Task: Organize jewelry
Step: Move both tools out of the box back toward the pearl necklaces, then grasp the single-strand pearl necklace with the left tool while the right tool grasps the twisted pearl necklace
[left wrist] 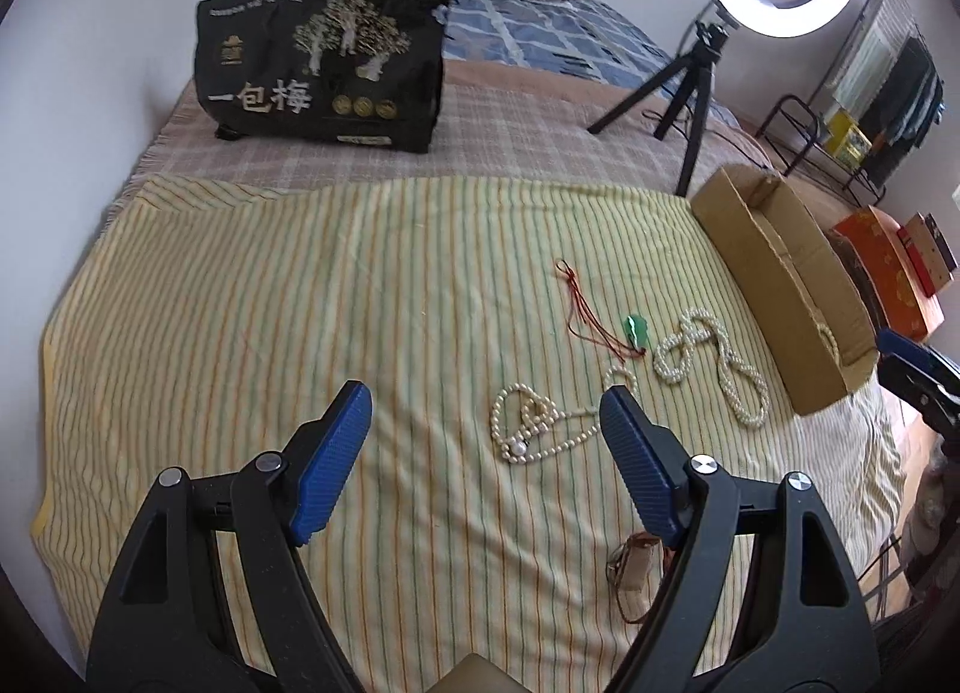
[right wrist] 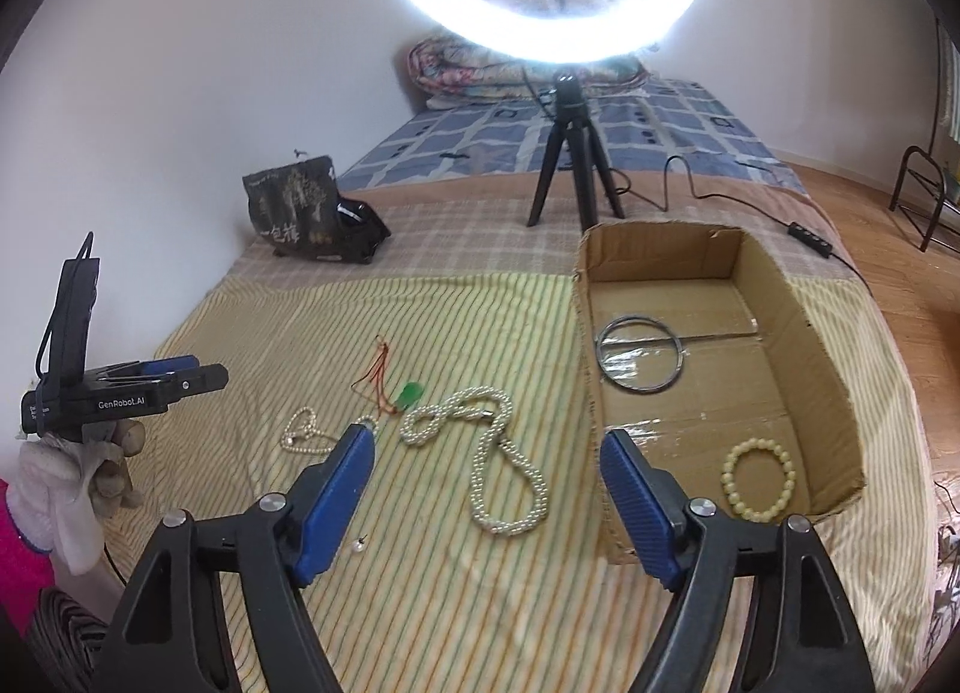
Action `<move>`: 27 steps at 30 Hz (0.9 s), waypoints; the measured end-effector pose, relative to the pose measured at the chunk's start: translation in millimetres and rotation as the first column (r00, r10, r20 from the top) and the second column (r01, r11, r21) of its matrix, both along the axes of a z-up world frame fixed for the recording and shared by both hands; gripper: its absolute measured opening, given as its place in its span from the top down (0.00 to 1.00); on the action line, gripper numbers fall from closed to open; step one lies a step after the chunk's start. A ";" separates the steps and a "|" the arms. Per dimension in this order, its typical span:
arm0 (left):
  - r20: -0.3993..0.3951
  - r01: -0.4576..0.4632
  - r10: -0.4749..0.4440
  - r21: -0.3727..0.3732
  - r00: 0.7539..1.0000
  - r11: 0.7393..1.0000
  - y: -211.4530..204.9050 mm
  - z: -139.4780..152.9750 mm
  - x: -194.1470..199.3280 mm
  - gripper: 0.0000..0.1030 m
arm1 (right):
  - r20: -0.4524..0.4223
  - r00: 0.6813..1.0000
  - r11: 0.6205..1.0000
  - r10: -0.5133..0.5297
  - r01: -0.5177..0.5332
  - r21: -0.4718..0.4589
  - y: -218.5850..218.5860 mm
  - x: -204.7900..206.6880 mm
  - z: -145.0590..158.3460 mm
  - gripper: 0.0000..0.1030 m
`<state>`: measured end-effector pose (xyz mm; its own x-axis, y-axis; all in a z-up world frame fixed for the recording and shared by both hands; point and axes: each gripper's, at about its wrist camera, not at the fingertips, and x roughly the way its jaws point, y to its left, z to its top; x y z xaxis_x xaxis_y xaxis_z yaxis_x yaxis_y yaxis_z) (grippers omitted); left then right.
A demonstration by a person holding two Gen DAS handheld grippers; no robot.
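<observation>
1. The sorting looks partly done: a metal ring (right wrist: 639,354) and bead bracelet (right wrist: 758,478) lie in the cardboard box (right wrist: 831,369), ahead-right of the right gripper (right wrist: 486,453).
2. A thick pearl necklace (right wrist: 498,453) lies between its wide-open, empty fingers; a descent and pinch probably come next.
3. The left gripper (left wrist: 486,411) hovers spread and empty above a thin pearl strand (left wrist: 528,429).

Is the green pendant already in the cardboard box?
No, in the right wrist view the green pendant lies on the striped cloth, left of the cardboard box, which holds only a metal ring and a bead bracelet.
</observation>
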<state>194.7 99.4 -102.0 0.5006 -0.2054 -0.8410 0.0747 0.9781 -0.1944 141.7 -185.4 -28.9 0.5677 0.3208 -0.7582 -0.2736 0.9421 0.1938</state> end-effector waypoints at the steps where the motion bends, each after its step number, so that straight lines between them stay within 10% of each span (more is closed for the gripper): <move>1: -0.011 0.015 -0.015 0.005 1.000 1.000 -3.8 -3.4 -0.1 0.30 | -0.013 1.000 1.000 0.009 -0.009 0.000 3.8 1.8 -3.3 0.29; 27: -0.100 0.201 -0.195 0.057 0.976 0.978 -49.6 -47.6 6.3 0.43 | -0.219 0.972 0.993 0.085 -0.102 -0.067 42.7 39.8 -73.9 0.62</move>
<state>201.1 49.8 -149.5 0.3743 -0.2345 -0.8972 0.2530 0.9566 -0.1445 181.5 -142.7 -102.8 0.3584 0.3002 -0.8840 -0.3205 0.9289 0.1855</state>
